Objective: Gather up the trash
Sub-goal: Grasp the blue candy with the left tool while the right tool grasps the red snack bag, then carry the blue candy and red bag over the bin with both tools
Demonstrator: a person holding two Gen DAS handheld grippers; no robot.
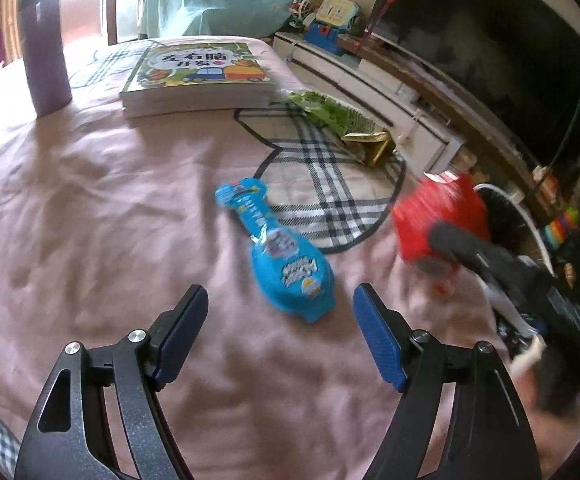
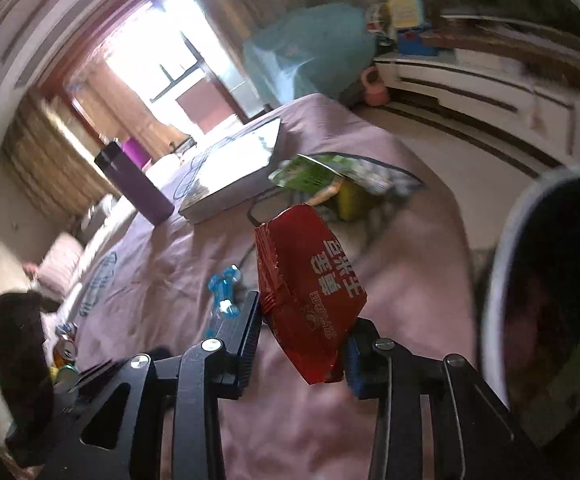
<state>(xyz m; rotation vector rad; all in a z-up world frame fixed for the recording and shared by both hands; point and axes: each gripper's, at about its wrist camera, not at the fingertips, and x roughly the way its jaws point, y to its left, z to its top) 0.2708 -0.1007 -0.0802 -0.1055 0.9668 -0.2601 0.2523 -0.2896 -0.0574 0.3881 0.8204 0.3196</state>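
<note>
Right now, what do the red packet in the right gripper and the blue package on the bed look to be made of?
The red packet looks like thin glossy plastic film, possibly foil-lined: it shows sharp creases and a crimped, ribbed edge. The blue package looks like a printed card backing under a clear moulded plastic blister, going by its shiny domed end and flat printed neck; blur leaves that open.

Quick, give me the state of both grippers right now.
Left gripper: open, empty, with the blue package lying on the bed just ahead of it.
Right gripper: shut on the red wrapper.
</note>
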